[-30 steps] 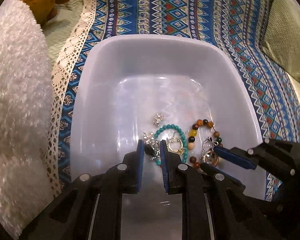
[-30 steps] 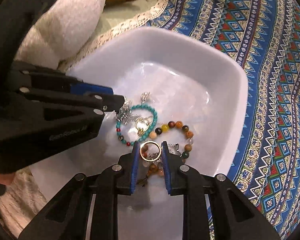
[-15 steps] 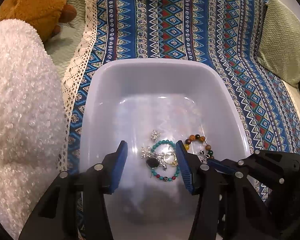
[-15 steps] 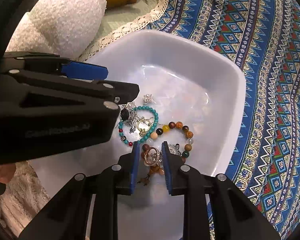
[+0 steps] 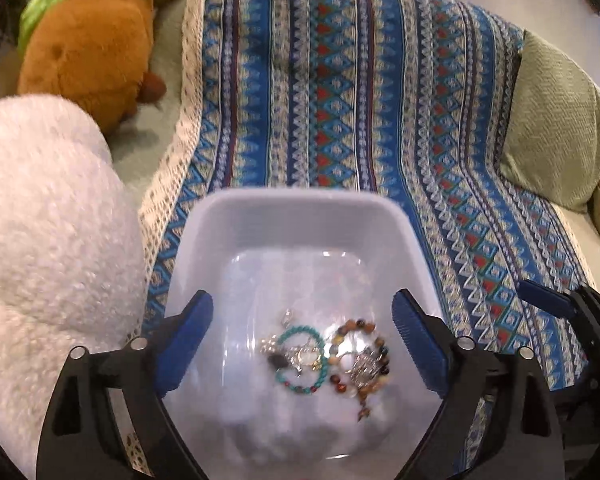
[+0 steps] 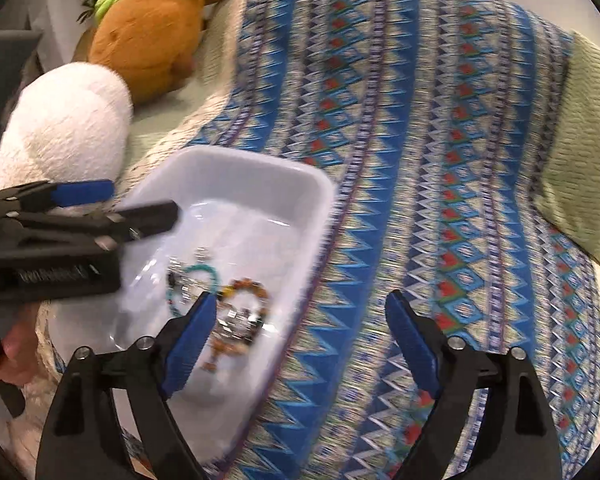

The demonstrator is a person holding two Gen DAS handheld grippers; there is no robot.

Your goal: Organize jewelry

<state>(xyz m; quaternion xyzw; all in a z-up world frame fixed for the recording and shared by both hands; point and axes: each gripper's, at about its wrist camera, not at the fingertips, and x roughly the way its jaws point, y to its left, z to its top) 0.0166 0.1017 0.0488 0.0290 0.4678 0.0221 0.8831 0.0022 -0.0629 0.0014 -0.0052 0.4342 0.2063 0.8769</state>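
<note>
Both jaws have spread and lifted — jewelry lies below in tray.

Tangled beaded bracelets in white tub

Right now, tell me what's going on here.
A person holds a two-finger gripper in each hand over a white tub on a patterned cloth. Both the left gripper and right gripper are open and empty. A turquoise bracelet, a multicolored bead bracelet and small silver pieces lie in the tub.
</note>
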